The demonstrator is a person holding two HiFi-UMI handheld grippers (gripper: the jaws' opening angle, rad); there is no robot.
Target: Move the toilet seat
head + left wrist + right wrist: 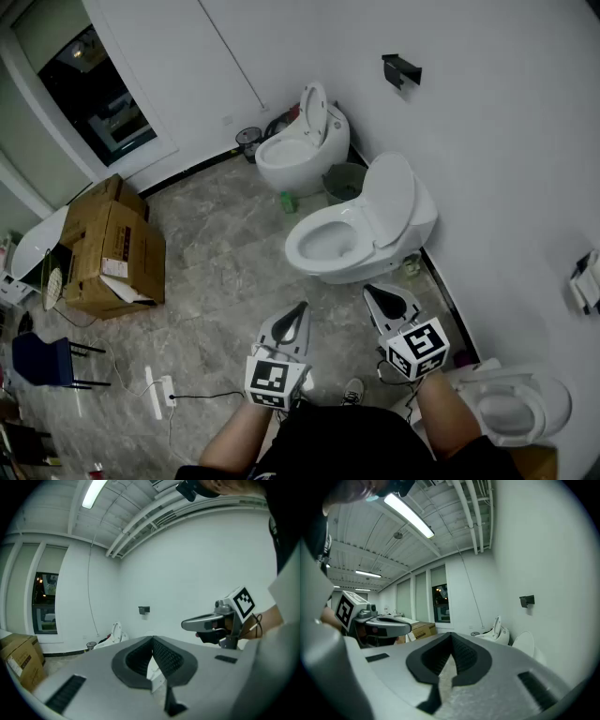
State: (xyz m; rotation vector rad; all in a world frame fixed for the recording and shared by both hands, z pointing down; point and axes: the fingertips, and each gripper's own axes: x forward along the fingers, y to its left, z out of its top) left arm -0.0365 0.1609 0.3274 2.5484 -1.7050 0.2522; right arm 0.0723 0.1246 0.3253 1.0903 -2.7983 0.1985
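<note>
A white toilet (330, 246) stands against the right wall with its lid (391, 197) raised and the bowl open. My left gripper (300, 308) hovers over the floor just in front of it, shut and empty. My right gripper (374, 293) is beside it, close to the toilet's near side, also shut with nothing held. In the left gripper view the pads (165, 656) meet, and the right gripper (211, 623) shows to the right. In the right gripper view the jaws (451, 639) are closed, with the toilet lid (524, 644) ahead on the right.
A second toilet (295, 150) with its lid up stands further along the wall, with a green bin (345, 180) and a green bottle (289, 202) between the two. A third toilet (511, 403) is at my right. Cardboard boxes (112, 248), a blue chair (47, 361) and a power strip (161, 389) lie left.
</note>
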